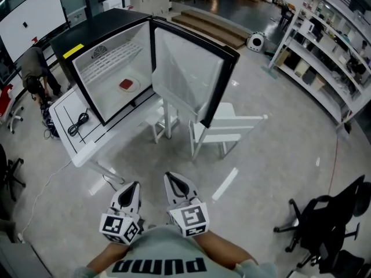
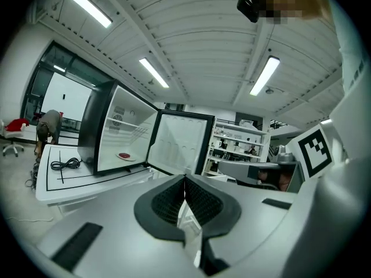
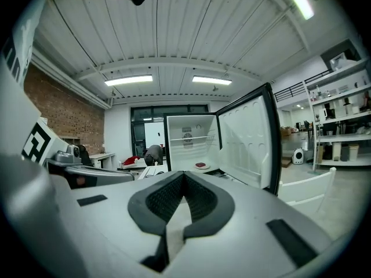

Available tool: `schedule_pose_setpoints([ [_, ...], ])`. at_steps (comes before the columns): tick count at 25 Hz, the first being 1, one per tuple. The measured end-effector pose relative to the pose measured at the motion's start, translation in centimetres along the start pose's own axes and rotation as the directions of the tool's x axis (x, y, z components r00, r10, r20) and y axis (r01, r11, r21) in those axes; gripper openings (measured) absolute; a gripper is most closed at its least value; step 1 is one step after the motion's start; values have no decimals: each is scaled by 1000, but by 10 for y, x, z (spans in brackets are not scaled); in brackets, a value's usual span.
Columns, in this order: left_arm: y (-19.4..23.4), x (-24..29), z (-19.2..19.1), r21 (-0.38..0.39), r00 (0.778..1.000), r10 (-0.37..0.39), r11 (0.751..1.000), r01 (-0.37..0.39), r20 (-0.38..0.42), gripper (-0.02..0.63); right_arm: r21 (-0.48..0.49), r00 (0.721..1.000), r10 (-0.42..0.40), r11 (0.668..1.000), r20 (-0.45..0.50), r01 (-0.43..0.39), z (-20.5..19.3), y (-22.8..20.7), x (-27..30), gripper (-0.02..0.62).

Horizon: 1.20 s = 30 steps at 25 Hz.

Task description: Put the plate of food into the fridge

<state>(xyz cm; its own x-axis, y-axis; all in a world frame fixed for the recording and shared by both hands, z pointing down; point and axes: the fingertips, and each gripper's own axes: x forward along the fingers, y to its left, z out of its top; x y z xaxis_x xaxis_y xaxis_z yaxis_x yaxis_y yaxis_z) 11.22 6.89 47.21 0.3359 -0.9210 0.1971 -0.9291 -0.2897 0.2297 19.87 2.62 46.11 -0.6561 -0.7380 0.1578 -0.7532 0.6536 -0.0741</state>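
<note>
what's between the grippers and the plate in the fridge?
Head view: bare floor, then the edge of the white table under the fridge. Door open, plate unblocked. Chair stands off to the right.

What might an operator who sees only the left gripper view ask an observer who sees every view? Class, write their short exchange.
Operator: Is the right gripper holding anything?
Observer: No. Its own view shows the jaws together with nothing between them.
Operator: What stands off to our right?
Observer: A black office chair, which shows only in the head view.
</note>
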Motion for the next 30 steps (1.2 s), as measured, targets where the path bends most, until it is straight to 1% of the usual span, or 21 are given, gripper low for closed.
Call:
schedule_pose_setpoints([
  [2,2,-15,-5,10,999,-22,1000,22,-25,5,-9,1000,-1,1000,-4,1,2,19,-4,5],
  [4,5,-30,-11,-3,999,-39,999,39,-36,5,-20,1000,-2,1000,-8,1,3,39,-8,5],
  [9,16,-61,-15,-40,998,-60,997,59,-8,5,-36,999,-22,999,-48,20,-10,75,-23,5],
  [13,28,-76,-29,-52,999,-46,998,46,-5,5,-60,996,-51,997,-67,47,-25,93,-37,5],
  [16,38,-86,-41,-59,1000,-23,998,22,-20,5,-60,994,-47,997,-96,42,-41,108,-45,5],
  [19,47,-96,-44,-36,1000,-10,999,9,-28,5,-49,995,-37,998,-98,32,-49,122,-46,4],
  [23,48,-103,-46,-6,999,-8,1000,8,-35,5,-24,994,-30,999,-104,28,-55,128,-40,3],
  [30,49,-107,-43,17,998,-33,999,34,-52,5,-1,995,-35,999,-95,35,-51,133,-31,3],
])
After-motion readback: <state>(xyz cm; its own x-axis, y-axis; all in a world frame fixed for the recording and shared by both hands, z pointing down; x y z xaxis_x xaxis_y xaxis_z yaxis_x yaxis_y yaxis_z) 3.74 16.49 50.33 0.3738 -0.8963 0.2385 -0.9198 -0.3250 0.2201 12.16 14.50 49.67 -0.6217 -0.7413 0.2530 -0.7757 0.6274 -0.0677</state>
